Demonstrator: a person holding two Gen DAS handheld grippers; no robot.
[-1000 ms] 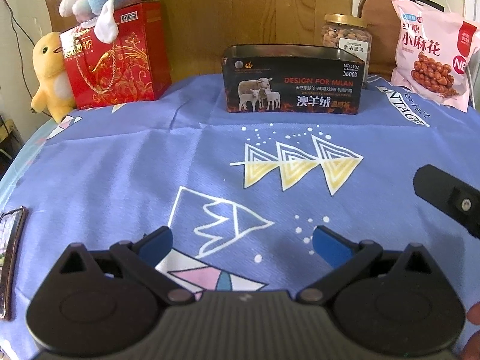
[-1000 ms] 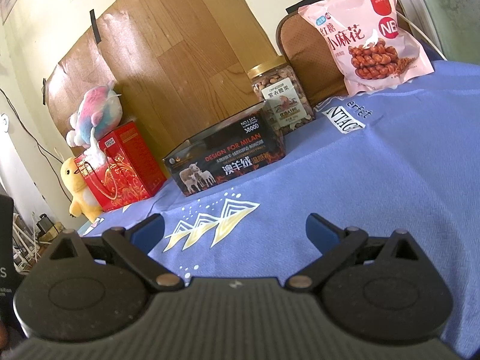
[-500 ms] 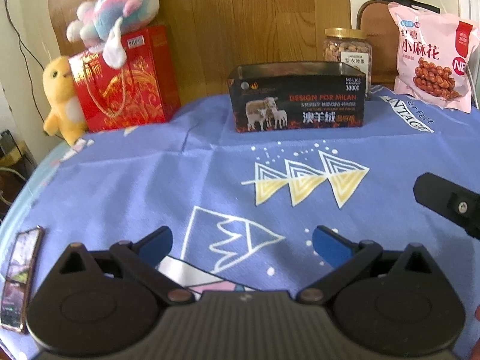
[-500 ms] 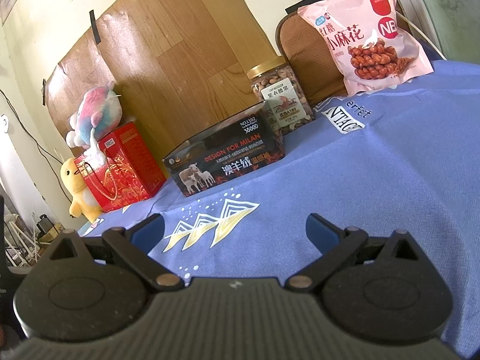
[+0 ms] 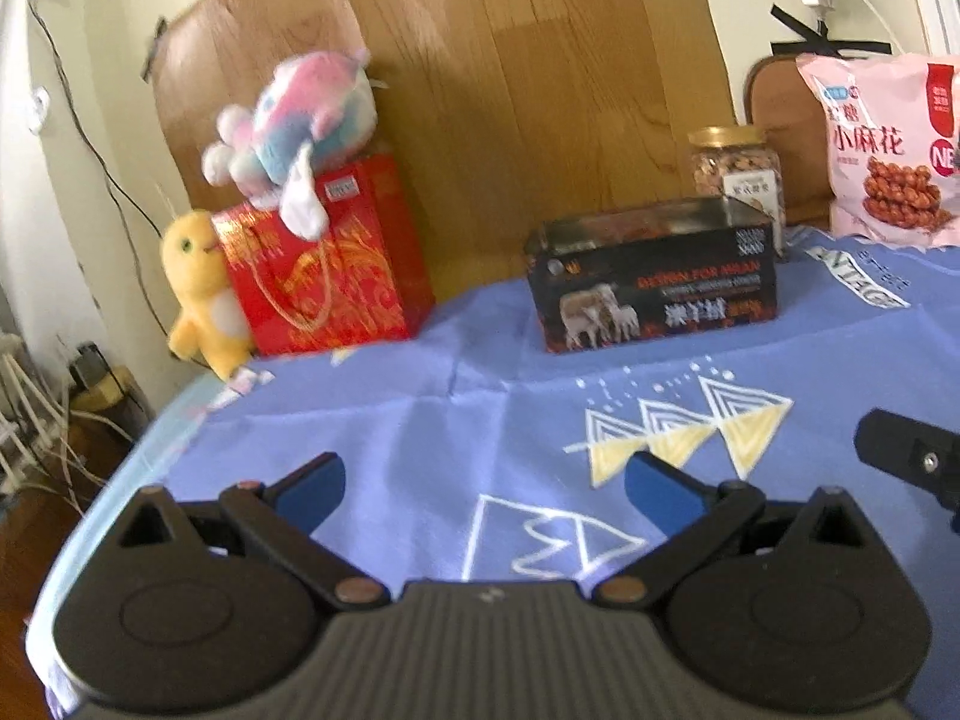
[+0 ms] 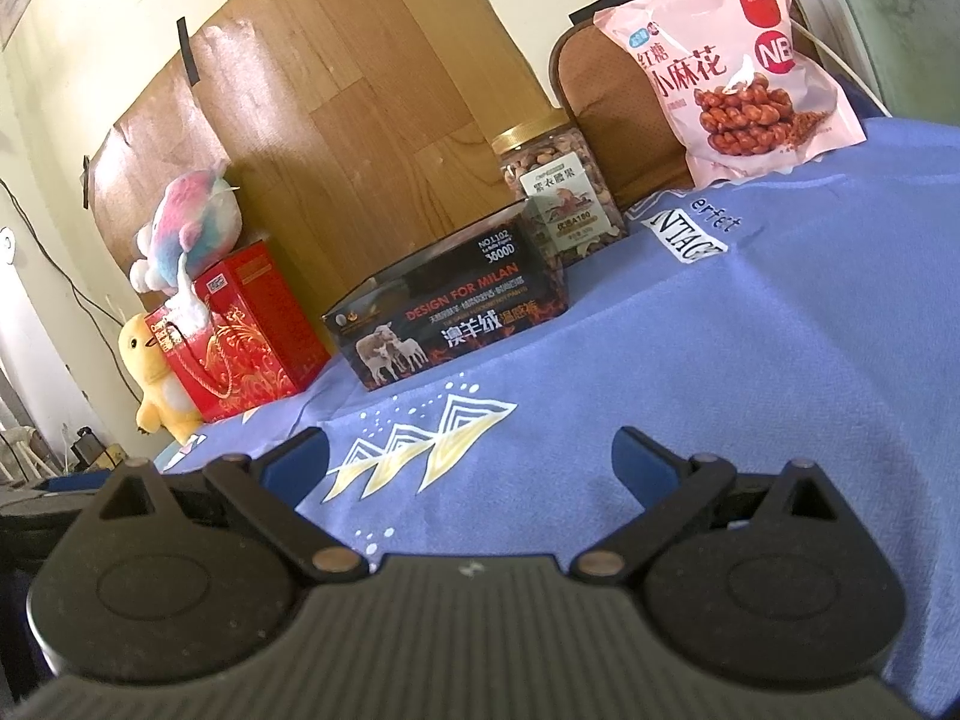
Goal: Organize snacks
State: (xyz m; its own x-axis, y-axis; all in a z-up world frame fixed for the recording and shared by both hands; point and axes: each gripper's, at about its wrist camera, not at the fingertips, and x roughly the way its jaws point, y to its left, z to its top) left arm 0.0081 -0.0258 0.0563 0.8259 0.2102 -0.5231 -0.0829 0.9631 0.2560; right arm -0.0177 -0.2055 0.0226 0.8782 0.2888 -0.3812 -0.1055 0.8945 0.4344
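Blue-tipped left tongs [image 5: 483, 489] and right tongs [image 6: 470, 457] both spread wide, grasping nothing.
Pink snack bag [image 6: 729, 63] leans behind the blue cloth surface [image 6: 750, 360].

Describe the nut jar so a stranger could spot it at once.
Look to the far edge of the blue tablecloth, in front of the wooden board. Behind the right end of the black box stands the nut jar. It alone is clear plastic with a gold lid, left of the pink snack bag.
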